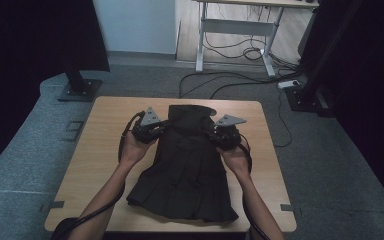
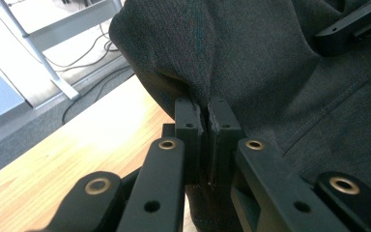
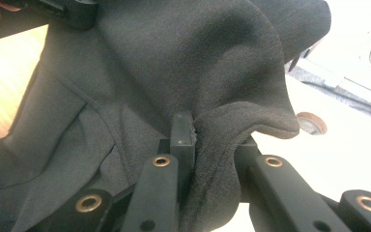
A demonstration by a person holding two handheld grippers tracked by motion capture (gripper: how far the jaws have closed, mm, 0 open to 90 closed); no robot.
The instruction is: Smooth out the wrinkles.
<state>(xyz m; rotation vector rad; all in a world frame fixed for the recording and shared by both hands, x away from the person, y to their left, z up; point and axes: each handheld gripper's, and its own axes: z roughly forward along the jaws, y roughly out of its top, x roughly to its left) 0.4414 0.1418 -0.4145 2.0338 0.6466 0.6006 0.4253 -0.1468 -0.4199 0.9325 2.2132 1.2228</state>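
A black pleated skirt [image 1: 187, 172] lies on the wooden table [image 1: 105, 150], its hem toward the near edge and its waist end folded back at the far side. My left gripper [image 1: 152, 129] holds the waist's left edge, jaws shut on a pinch of fabric [image 2: 207, 104]. My right gripper [image 1: 222, 134] is shut on the right edge, where cloth [image 3: 222, 145] drapes over one jaw. The dark weave of the skirt [image 2: 270, 72] spreads above the left jaws, and the skirt [image 3: 174, 63] rises in a fold above the right ones.
A white-legged desk [image 1: 240, 25] with loose cables [image 1: 230, 77] on the floor stands beyond the table. Black stands [image 1: 80, 87] sit at the far left and far right. A round grommet [image 3: 311, 123] lies in the tabletop near my right gripper.
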